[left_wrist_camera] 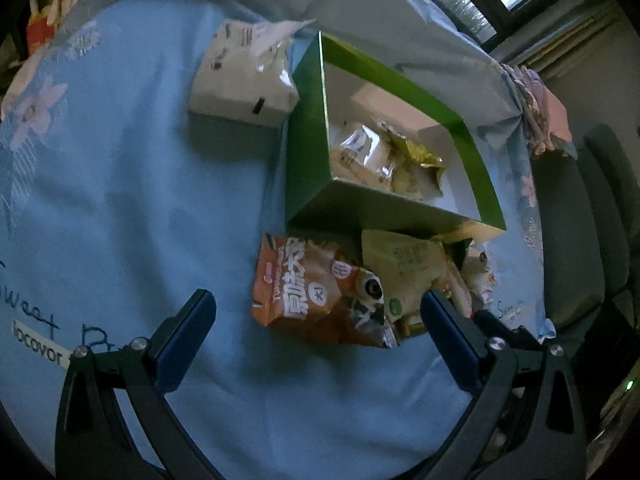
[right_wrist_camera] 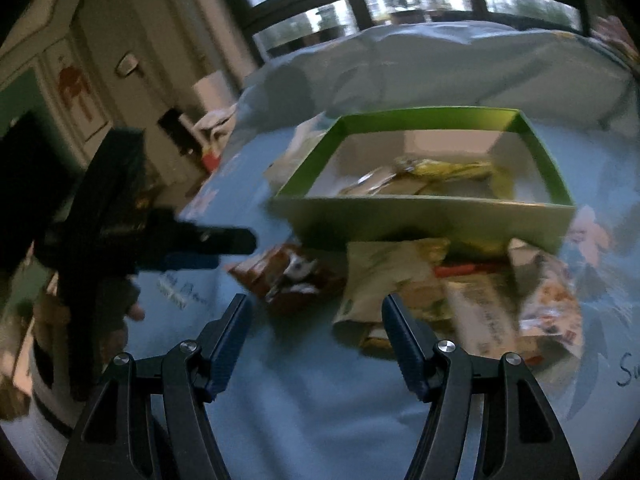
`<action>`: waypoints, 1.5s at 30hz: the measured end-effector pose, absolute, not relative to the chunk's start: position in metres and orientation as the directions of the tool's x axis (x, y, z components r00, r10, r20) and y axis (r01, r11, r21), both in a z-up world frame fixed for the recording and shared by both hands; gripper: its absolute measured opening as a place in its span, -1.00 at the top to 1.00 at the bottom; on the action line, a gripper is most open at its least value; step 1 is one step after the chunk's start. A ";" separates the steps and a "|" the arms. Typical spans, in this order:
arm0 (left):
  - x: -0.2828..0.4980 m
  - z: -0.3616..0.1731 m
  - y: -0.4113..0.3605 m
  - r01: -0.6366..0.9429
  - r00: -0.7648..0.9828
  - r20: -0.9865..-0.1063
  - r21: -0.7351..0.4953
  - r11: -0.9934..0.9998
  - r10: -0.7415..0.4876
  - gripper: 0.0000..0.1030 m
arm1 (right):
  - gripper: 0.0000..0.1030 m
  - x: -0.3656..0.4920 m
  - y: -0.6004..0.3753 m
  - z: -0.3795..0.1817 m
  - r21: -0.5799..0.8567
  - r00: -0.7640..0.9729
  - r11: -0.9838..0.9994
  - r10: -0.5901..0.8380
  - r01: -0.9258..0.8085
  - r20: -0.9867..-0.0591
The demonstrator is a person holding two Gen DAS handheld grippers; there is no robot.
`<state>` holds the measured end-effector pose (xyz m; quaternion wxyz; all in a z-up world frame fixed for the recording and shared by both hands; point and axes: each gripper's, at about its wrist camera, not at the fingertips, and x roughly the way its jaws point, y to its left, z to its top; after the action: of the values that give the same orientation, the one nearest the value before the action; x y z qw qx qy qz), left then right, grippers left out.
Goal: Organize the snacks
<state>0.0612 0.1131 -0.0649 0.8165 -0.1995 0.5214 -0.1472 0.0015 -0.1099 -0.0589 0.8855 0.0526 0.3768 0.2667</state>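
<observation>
On the blue bed sheet (left_wrist_camera: 120, 200), a white tissue pack (left_wrist_camera: 244, 80) lies at ten o'clock from the green box (left_wrist_camera: 308, 140), which already holds two packets. The left claw (left_wrist_camera: 318, 312) gapes wide and empty above the orange snack bag (left_wrist_camera: 312, 288), just below the box's near wall. At three o'clock from it lies a pale green pouch (right_wrist_camera: 384, 276), with the right claw (right_wrist_camera: 316, 320) also wide and empty. The bags look light, crinkly and slippery, so pinching a sealed edge probably grips best.
</observation>
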 end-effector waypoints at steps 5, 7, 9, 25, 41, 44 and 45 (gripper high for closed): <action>0.063 -0.071 0.116 0.011 0.379 -0.793 -0.512 0.859 -0.477 -0.99 | -0.32 0.001 -0.088 -0.070 0.210 0.560 0.842 0.496 -0.497 -0.664; 0.064 -0.074 0.115 0.008 0.361 -0.794 -0.522 0.853 -0.489 -0.99 | -0.32 0.000 -0.081 -0.073 0.186 0.557 0.838 0.490 -0.513 -0.671; 0.065 -0.077 0.116 0.002 0.356 -0.797 -0.522 0.853 -0.489 -0.99 | -0.32 0.002 -0.074 -0.078 0.173 0.548 0.831 0.490 -0.529 -0.677; 0.072 -0.087 0.117 -0.031 0.328 -0.778 -0.575 0.817 -0.536 -0.51 | -0.32 0.027 -0.047 -0.091 0.108 0.537 0.795 0.496 -0.597 -0.682; 0.072 -0.087 0.123 -0.041 0.341 -0.779 -0.571 0.820 -0.526 0.19 | 0.37 0.047 -0.044 -0.100 0.144 0.513 0.807 0.490 -0.572 -0.705; 0.071 -0.084 0.122 -0.029 0.346 -0.780 -0.565 0.825 -0.522 0.20 | 0.42 0.042 -0.043 -0.098 0.132 0.521 0.806 0.488 -0.577 -0.700; 0.070 -0.082 0.123 -0.023 0.352 -0.777 -0.564 0.825 -0.522 0.20 | 0.42 0.042 -0.044 -0.098 0.143 0.522 0.806 0.495 -0.575 -0.695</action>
<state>0.0696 0.1229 -0.0816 0.7835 -0.2489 0.5466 -0.1591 0.0423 -0.0440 -0.0975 0.8707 -0.0522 0.3805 0.3071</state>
